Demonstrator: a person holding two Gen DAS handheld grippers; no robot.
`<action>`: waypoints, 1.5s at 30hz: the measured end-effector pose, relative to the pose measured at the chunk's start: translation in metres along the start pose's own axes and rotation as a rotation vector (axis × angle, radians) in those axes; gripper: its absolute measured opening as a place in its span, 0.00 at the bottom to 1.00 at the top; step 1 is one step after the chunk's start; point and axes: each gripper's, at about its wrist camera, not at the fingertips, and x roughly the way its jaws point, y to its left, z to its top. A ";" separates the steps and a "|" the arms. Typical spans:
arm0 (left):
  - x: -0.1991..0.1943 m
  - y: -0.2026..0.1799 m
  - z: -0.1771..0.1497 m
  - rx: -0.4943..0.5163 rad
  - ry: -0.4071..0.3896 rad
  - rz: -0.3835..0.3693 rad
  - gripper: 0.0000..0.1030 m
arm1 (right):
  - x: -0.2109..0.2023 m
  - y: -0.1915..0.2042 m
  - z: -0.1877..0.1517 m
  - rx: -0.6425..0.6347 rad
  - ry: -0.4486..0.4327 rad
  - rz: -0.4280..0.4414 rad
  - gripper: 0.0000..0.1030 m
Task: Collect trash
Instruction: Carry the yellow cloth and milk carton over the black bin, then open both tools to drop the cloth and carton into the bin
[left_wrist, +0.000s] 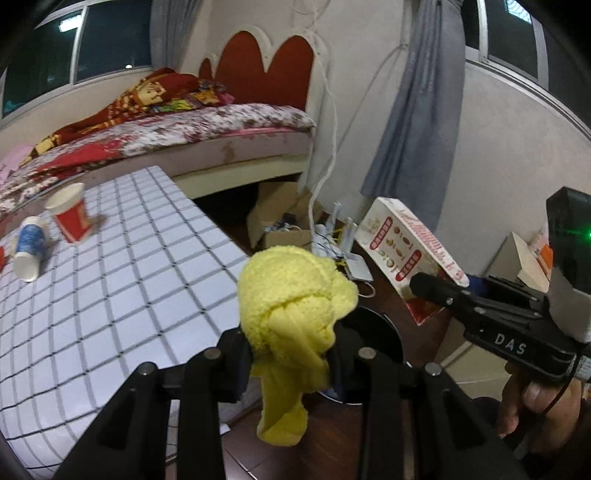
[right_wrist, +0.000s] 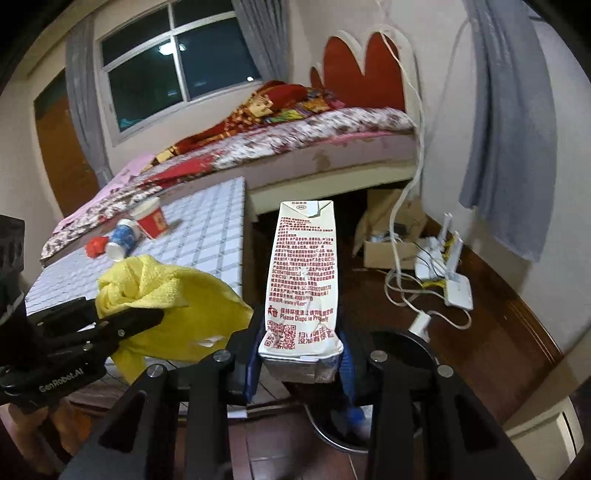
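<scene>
Beside the counter: both hand-held grippers hang past the edge of the white, dark-gridded counter (left_wrist: 122, 266), above dark wooden floor.
Left hand-held gripper (left_wrist: 291, 358): jaws nearly closed, clamped on a crumpled yellow terry cloth (left_wrist: 295, 295) that droops below them.
Right hand-held gripper (right_wrist: 301, 363): jaws narrow, pinching the silver base of a dented white milk carton with red print (right_wrist: 303, 273), tilted away from the camera.
Hidden: a round dark rim (right_wrist: 413, 345) under the carton is mostly covered by the jaws; whether it is a bin, and what it holds, cannot be told.
Cut off: a small red object (right_wrist: 96, 246) lies at the counter's far end, too blurred to identify.
Containers: a red-and-white paper cup (left_wrist: 70, 214) leans tilted; a blue-patterned paper cup (left_wrist: 29, 247) lies on its side just beside it; contents not visible.
</scene>
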 end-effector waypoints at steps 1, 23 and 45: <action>0.005 -0.007 -0.002 0.005 0.010 -0.012 0.35 | 0.001 -0.005 -0.003 0.002 0.010 -0.007 0.36; 0.097 -0.055 -0.031 -0.004 0.171 -0.061 0.35 | 0.060 -0.097 -0.056 0.055 0.245 -0.093 0.36; 0.136 -0.057 -0.050 -0.020 0.285 0.071 0.99 | 0.104 -0.160 -0.091 0.149 0.426 -0.227 0.99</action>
